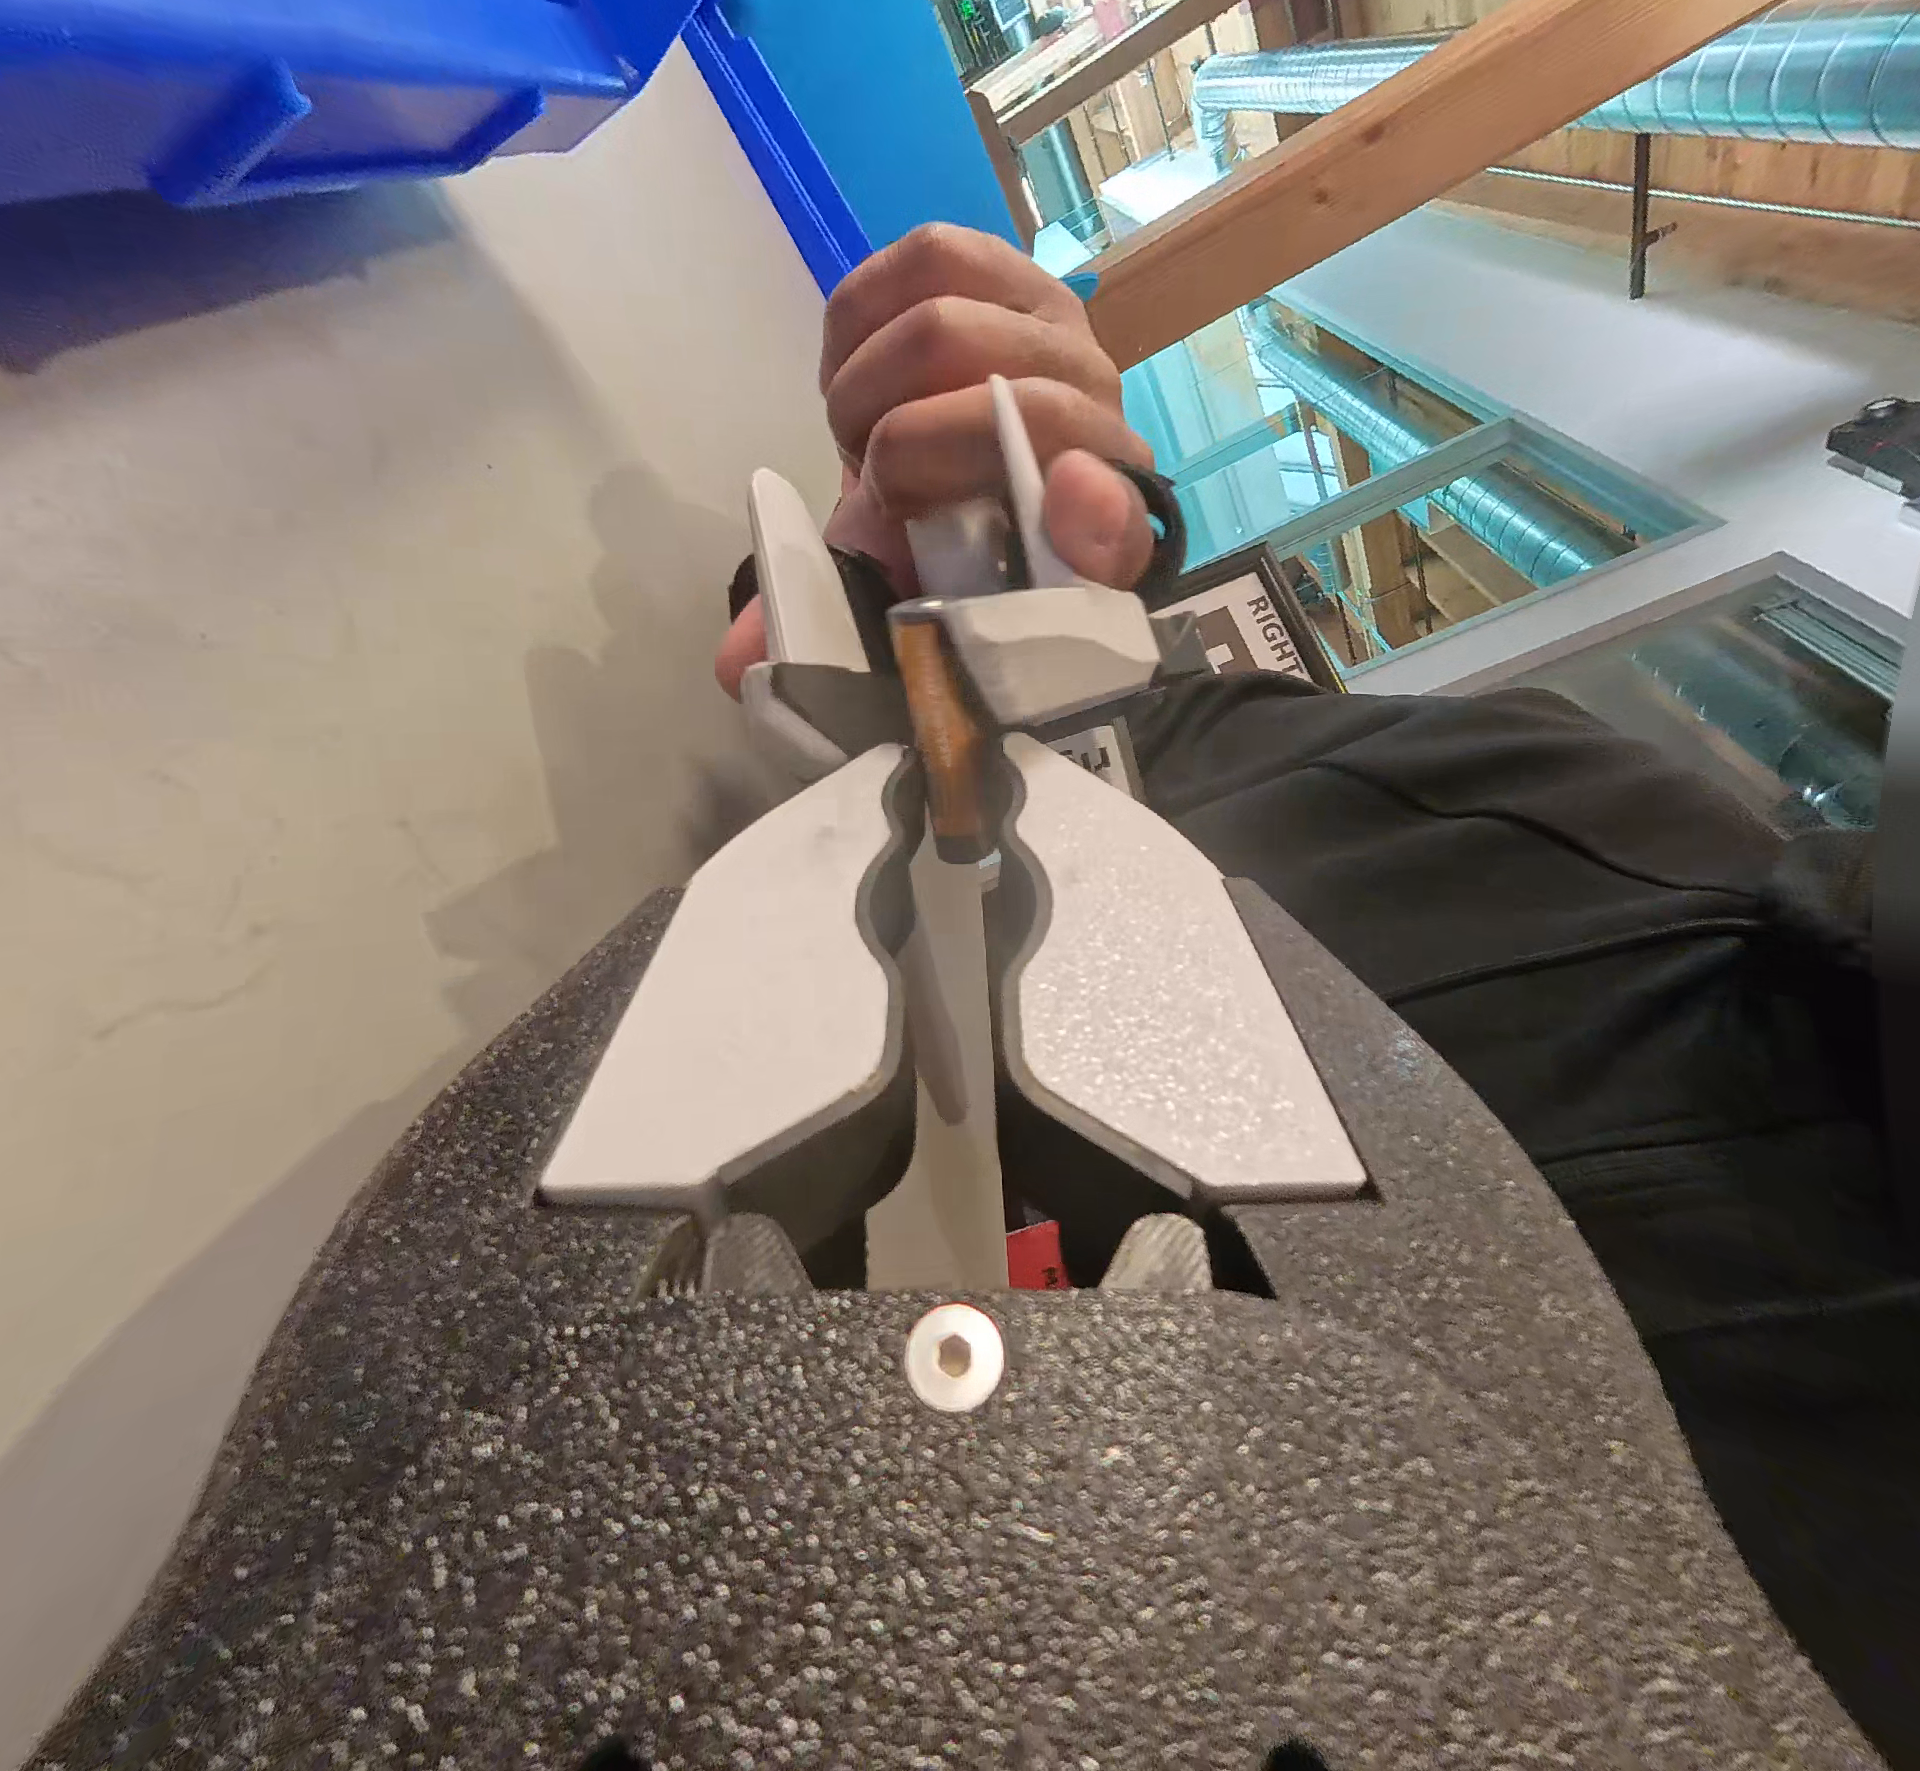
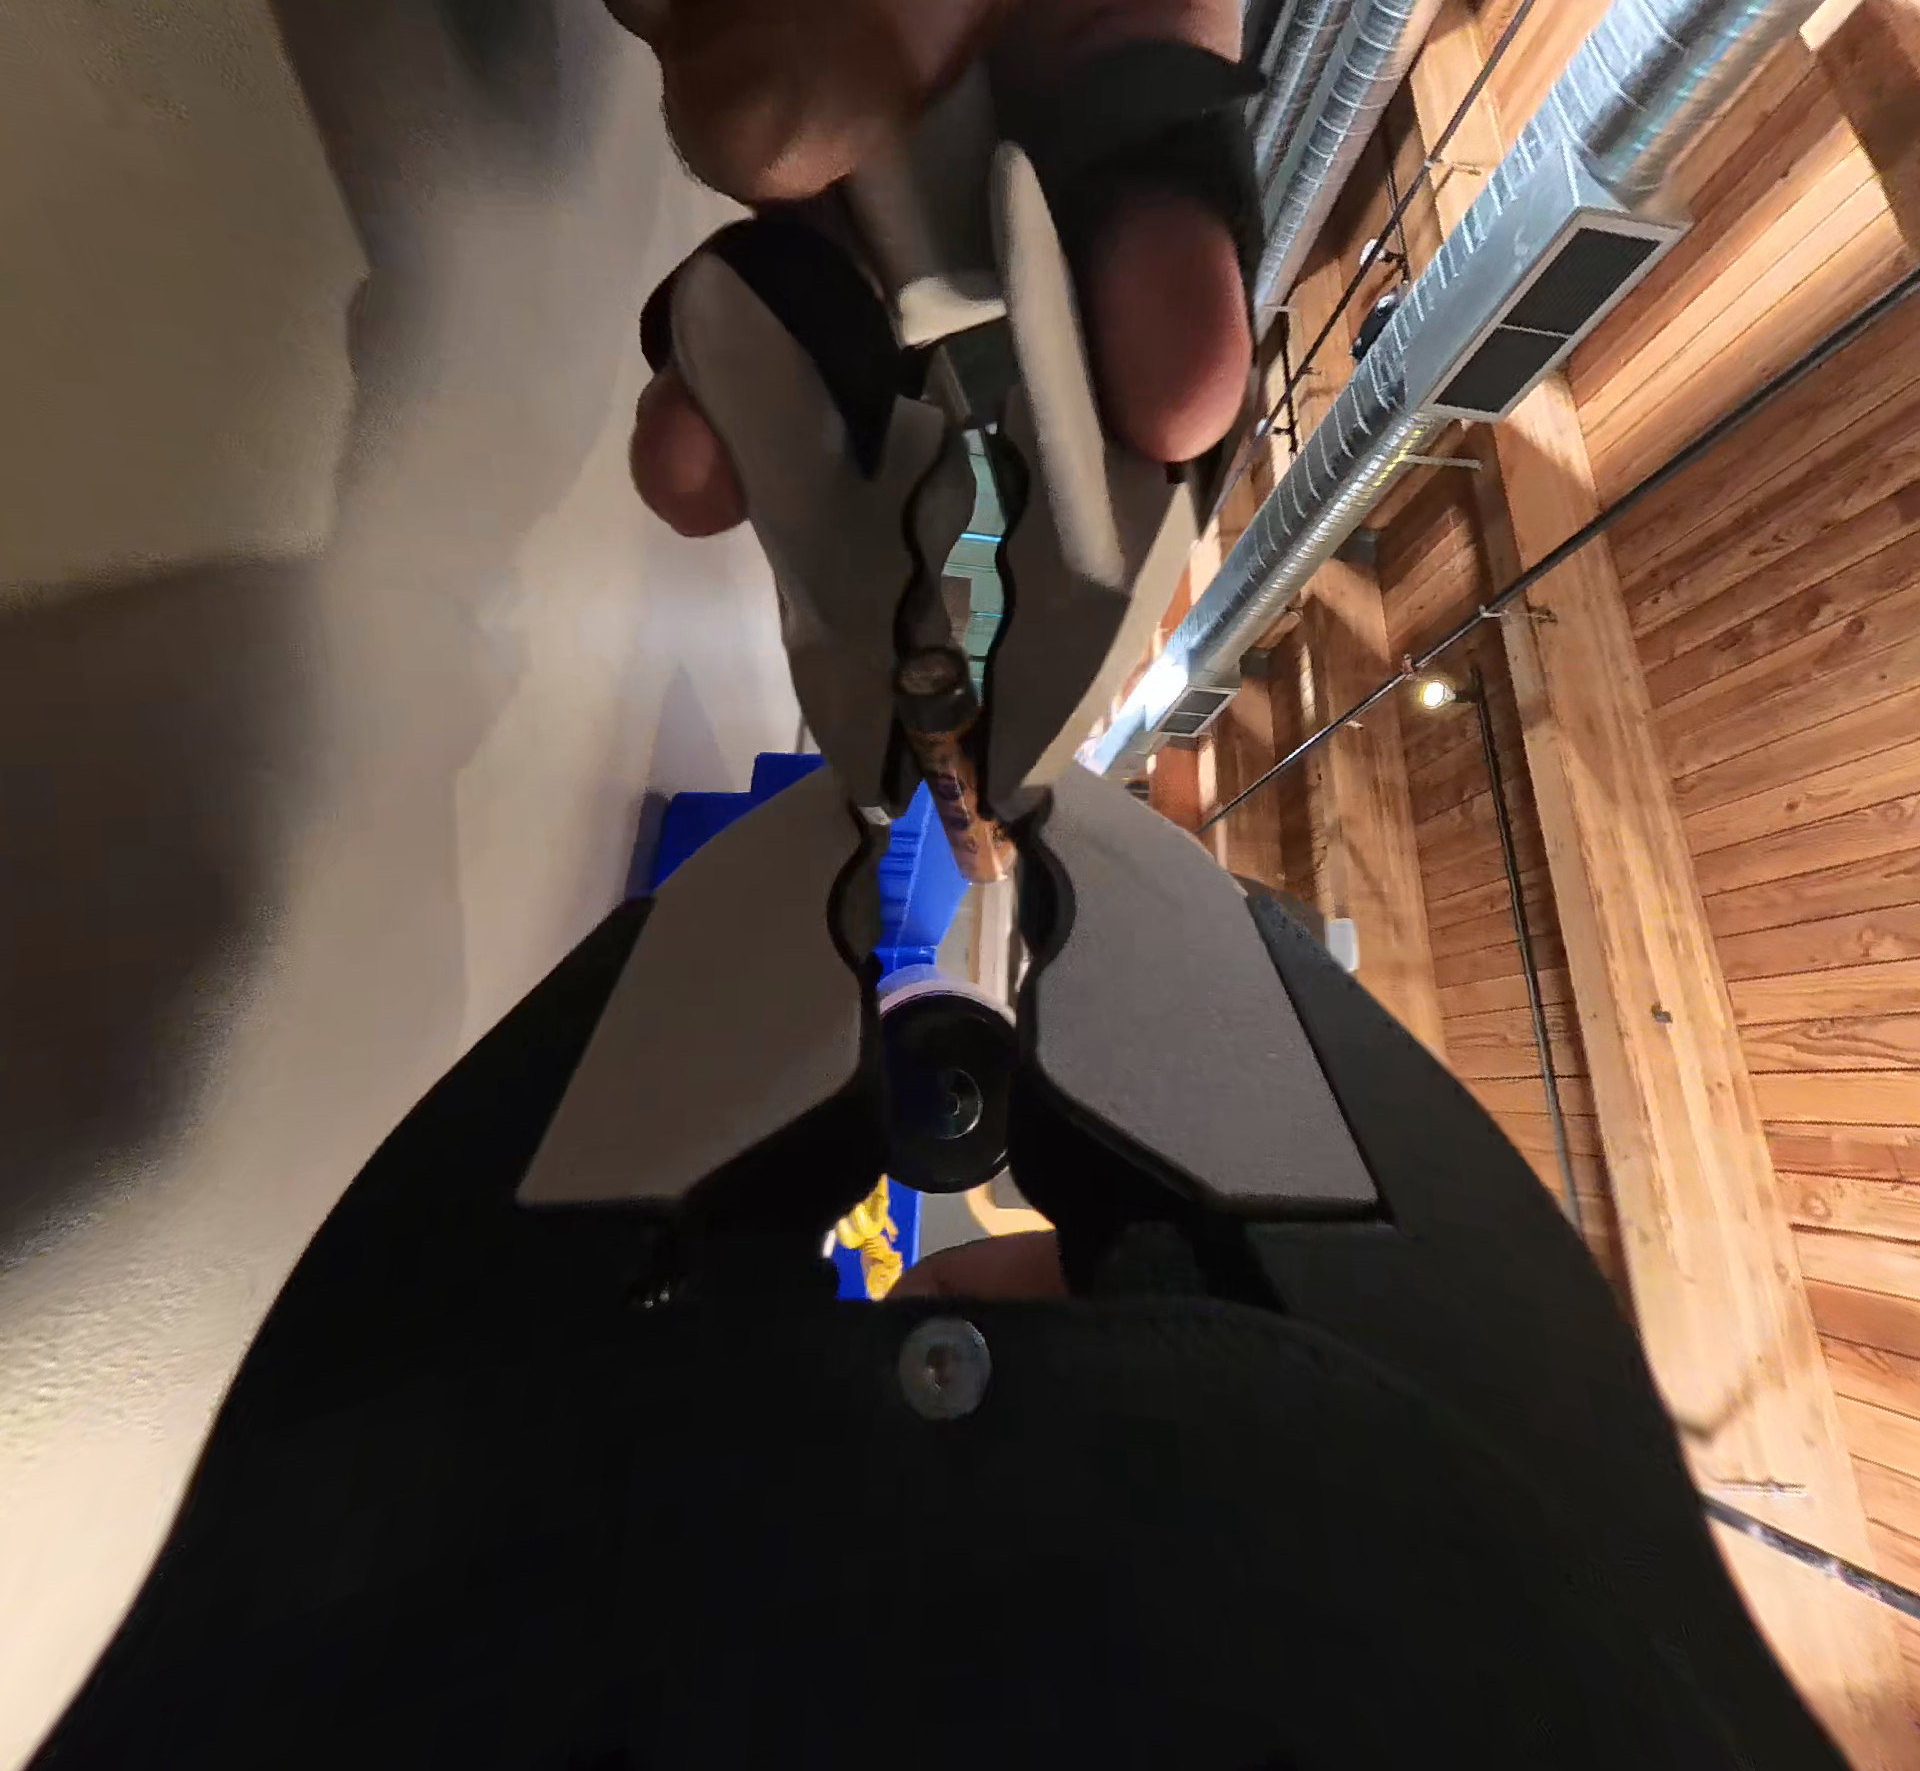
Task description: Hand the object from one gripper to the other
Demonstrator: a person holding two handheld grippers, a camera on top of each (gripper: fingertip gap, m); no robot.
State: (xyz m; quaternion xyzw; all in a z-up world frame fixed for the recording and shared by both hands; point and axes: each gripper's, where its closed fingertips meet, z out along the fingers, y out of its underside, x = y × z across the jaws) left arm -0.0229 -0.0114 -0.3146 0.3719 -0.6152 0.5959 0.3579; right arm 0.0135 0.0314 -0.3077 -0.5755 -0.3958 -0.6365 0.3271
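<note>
Copper-brown and slim, the cylinder [image 1: 940, 750] stands between the tips of both your tongs: your left gripper [image 1: 951, 765] has its jaws pinched nearly together on the lower end, and your right gripper [image 2: 940, 812], meeting it tip to tip, is also narrowed around the same piece, though whether it truly grips is hard to tell. Blue bins [image 1: 312, 28] hang close on one side against the pale wall [image 1: 312, 682]; the other side is open room.

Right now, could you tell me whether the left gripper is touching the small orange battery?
Touching. In the left wrist view the left gripper has its fingertips closed against the orange battery, with no gap visible on either side.
</note>
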